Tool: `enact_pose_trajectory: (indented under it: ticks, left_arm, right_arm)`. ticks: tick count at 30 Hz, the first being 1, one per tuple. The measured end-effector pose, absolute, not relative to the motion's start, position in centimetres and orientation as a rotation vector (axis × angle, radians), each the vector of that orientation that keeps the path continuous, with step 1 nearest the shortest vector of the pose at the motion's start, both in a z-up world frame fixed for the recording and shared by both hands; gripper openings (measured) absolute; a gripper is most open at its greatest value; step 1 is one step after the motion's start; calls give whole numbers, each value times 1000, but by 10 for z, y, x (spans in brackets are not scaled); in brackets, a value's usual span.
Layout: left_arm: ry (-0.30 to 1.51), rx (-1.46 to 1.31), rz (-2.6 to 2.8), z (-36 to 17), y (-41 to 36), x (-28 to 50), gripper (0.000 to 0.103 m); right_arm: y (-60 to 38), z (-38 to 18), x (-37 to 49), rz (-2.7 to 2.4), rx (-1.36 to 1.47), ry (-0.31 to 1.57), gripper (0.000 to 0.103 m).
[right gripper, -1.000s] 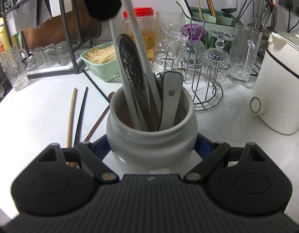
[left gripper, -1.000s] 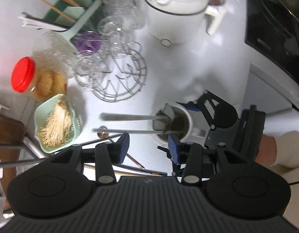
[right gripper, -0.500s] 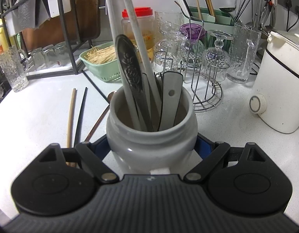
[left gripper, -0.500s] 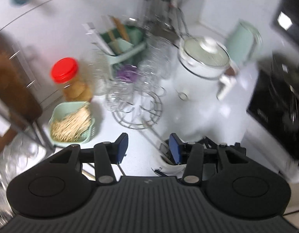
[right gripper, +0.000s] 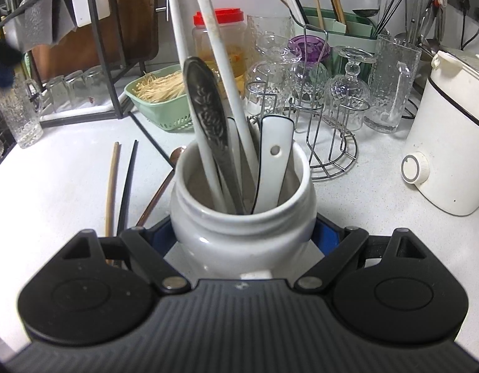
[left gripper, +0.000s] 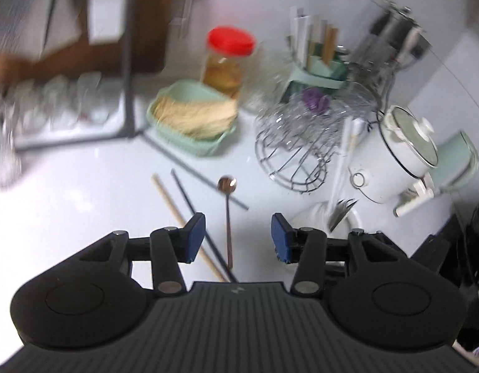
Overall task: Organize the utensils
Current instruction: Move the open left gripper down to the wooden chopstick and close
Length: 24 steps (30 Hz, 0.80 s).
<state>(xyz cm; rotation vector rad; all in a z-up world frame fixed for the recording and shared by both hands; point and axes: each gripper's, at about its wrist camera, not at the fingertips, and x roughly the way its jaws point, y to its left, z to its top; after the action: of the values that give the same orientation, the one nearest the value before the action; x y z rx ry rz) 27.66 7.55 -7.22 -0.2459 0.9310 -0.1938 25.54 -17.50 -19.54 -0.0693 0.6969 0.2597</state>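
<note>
Right gripper (right gripper: 244,236) clamps jar (right gripper: 242,217) (pads mostly hidden); left gripper (left gripper: 237,237) open, empty, blurred.

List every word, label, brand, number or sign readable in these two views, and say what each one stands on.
No text can be read in either view.
White tag hanging on the dark rack: looks blank.
Small logo mark on each gripper body: a symbol, too small to read.
Dial on the white cooker: no readable markings.
Red-lidded jar: no label shows.
</note>
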Motion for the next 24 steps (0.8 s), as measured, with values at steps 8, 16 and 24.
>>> enact_pose_trajectory:
  ticks: [8,16,24]
  left_arm:
    - [936,-379,-104,-143,88,254,52]
    - [930,-347,-57,-186,66,259,52]
    - [946,-303,27,-205,60,266,52]
  right_arm:
    - [-177,-197,261,272,-79,682,91]
    - [-180,-198,260,303,-96,672,91]
    - [-180,-196,265,331,-116,683,91]
